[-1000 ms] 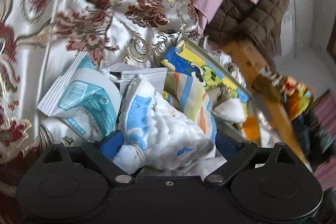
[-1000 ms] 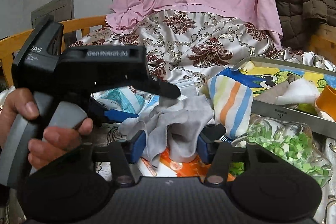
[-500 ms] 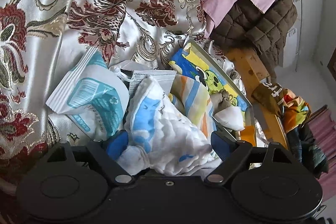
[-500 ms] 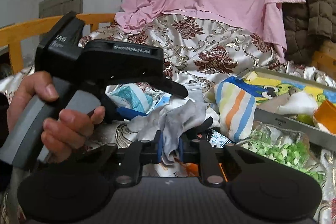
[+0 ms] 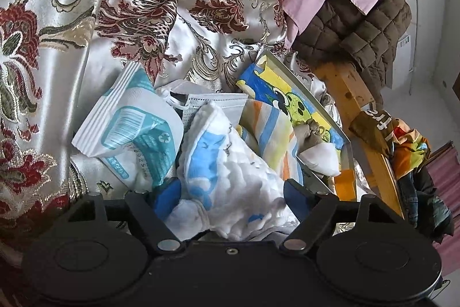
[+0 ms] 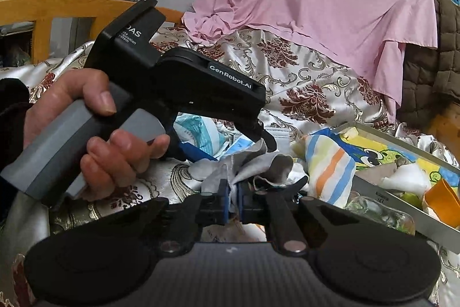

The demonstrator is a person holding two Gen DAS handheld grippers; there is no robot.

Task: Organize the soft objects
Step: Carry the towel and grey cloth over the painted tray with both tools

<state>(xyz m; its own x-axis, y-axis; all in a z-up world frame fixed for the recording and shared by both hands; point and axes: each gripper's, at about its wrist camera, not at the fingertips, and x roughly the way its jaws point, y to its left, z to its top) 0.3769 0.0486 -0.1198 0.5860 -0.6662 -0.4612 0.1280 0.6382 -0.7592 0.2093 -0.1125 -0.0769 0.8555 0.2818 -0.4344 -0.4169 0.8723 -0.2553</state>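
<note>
On the bed's patterned cover (image 5: 86, 53), the left tongs (image 5: 231, 193) stand spread around a white-and-blue cloth (image 5: 230, 174) (their jaws have just been closing a little, with the cloth bunched between them), beside a teal wipes packet (image 5: 135, 137) and a face mask (image 5: 212, 102). To the right lie a striped cloth (image 6: 327, 163) and a cartoon tray (image 6: 402, 140). The right tongs (image 6: 233, 199), just pressed together, pinch a grey cloth (image 6: 258, 163).

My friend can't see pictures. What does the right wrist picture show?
The right tool is shut on a grey cloth over a flowery bedspread. A hand holds the left tool beside it; a striped cloth lies nearby.
</note>
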